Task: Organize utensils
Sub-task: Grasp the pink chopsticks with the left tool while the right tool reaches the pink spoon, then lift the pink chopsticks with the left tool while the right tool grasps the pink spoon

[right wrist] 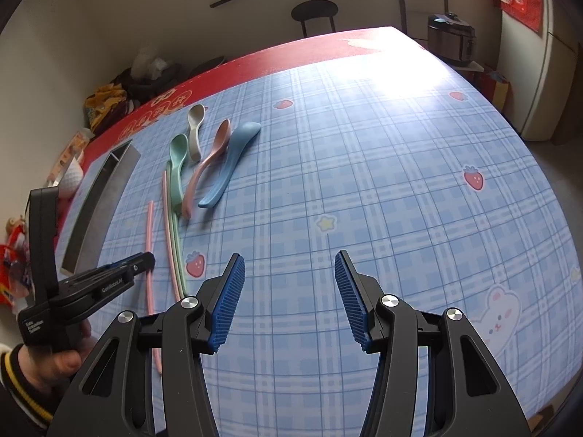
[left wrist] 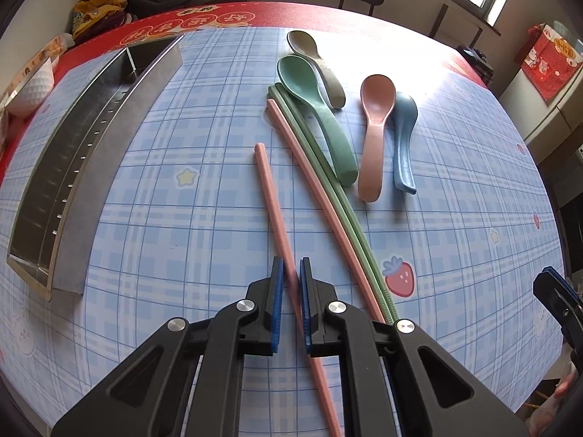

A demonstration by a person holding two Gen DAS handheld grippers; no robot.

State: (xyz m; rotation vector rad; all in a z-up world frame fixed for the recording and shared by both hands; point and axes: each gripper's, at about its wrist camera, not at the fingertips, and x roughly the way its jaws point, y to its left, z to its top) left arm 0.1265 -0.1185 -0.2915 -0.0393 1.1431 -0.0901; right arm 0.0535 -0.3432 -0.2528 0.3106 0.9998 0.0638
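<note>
Blue plaid tablecloth (left wrist: 164, 182) with strawberry and star prints covers the table, red border at the far edge, window glare at the far right of the spoons.

Landmark: steel utensil tray (left wrist: 73, 167), long, narrow and open-topped, at the left of the cloth.

Left gripper (left wrist: 291, 273) is clenched on the lone pink chopstick (left wrist: 271, 204); blue pads sit on both sides of the stick near its close end, no gap visible. In the right wrist view the same gripper (right wrist: 147, 260) pinches that stick (right wrist: 149, 233) low down, a hand (right wrist: 62, 357) in a striped cuff on the handle.

Key relation: the chopstick's long axis runs away from the gripper, tip leaning slightly toward the tray, roughly parallel to the tray's long side. It lies just right of the tray, nearer to it than any other utensil. Judgement: the carry is a short sideways shift with little rotation needed.

Second pink chopstick (left wrist: 309, 178) and green chopstick pair (left wrist: 328, 174) lie touching each other, further right of the tray. Beyond them: green spoon (left wrist: 317, 116), grey spoon (left wrist: 317, 62), pink spoon (left wrist: 375, 127) and blue spoon (left wrist: 404, 134), all well apart from the tray.

Right gripper (right wrist: 289, 284) is released, jaws wide, nothing between them, over bare cloth; farthest from the tray. Left hand is clearly the nearer one for the drop.

Tray compartments: a divider shows at the far end; contents look empty, partly hidden.
</note>
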